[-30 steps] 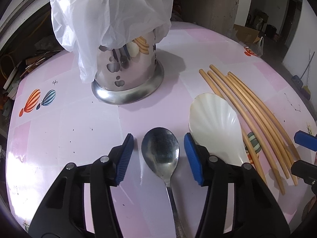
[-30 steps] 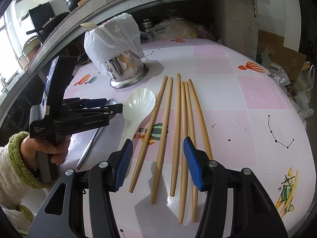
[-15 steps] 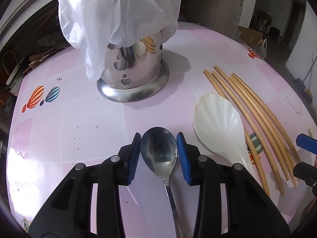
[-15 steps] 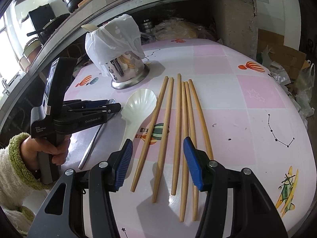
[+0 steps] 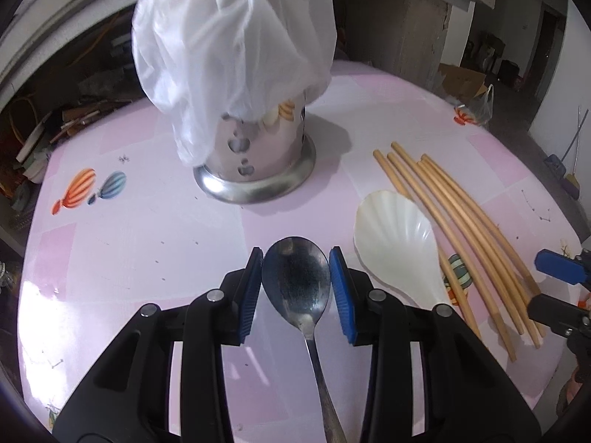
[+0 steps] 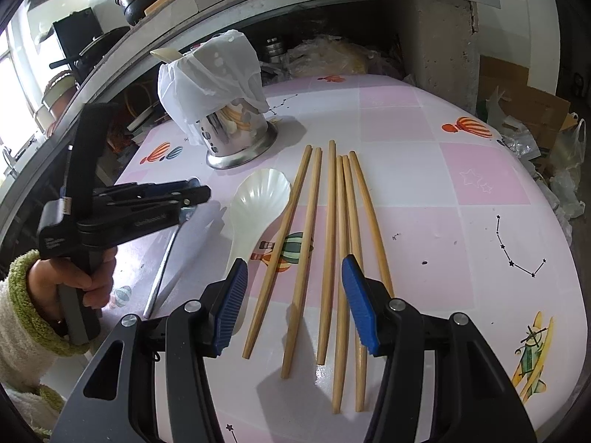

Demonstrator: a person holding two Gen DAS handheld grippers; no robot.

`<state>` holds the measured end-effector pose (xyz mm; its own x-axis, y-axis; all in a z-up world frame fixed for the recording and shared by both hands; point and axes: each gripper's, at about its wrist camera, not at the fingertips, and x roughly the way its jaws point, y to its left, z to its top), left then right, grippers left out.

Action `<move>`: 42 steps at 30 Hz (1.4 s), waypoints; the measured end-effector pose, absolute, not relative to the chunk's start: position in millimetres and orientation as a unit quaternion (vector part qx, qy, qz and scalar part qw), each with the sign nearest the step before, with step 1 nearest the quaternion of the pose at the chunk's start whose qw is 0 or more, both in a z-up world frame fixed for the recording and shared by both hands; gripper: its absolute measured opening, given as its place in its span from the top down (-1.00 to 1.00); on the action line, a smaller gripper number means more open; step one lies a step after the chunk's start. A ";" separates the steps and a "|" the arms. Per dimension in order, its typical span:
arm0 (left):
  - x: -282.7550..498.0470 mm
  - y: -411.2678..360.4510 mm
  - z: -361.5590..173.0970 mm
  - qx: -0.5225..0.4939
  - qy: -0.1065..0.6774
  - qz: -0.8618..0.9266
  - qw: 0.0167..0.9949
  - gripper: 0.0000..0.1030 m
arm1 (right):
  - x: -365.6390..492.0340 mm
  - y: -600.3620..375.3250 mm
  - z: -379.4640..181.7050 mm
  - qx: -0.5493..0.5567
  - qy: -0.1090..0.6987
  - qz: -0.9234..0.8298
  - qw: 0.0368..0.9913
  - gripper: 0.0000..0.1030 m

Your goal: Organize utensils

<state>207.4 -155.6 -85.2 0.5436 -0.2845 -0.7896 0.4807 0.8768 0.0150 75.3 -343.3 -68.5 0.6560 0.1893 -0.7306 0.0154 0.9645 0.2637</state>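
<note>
Left gripper (image 5: pixel 295 284) is clamping the metal spoon (image 5: pixel 297 288) by its bowl, handle trailing toward 6 o'clock. Right gripper (image 6: pixel 295 302) is hanging open over the chopsticks (image 6: pixel 332 243). Holder (image 5: pixel 258 162) is sitting at 12 o'clock, white spoon (image 5: pixel 397 247) at 3.

Table (image 6: pixel 480 192): six chopsticks (image 6: pixel 328 243), white spoon (image 6: pixel 255 203), bag-covered steel holder (image 6: pixel 236 136). Right gripper (image 6: pixel 295 302) stood open above chopsticks. Left gripper (image 6: pixel 192 199) clamped metal spoon (image 6: pixel 164 262), its handle end on the table.
</note>
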 end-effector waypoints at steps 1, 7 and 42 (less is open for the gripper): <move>204.9 -153.3 -80.4 0.115 0.418 -0.220 0.874 0.32 | 75.2 -343.5 -68.4 0.124 0.412 0.048 0.902 -0.01; 194.6 -140.8 -57.0 0.103 0.394 -0.215 0.888 0.32 | 75.7 -344.0 -68.7 0.129 0.413 0.052 0.900 -0.01; 169.4 -58.6 0.9 0.014 0.331 -0.183 0.926 0.32 | 104.7 -290.2 -77.4 0.150 0.444 0.120 0.875 -0.01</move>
<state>169.4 -58.6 0.9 0.7147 -0.3296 -0.6169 0.3475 0.9328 -0.0958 104.7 -290.2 -77.4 0.5760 0.3439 -0.7416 -0.0772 0.9260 0.3695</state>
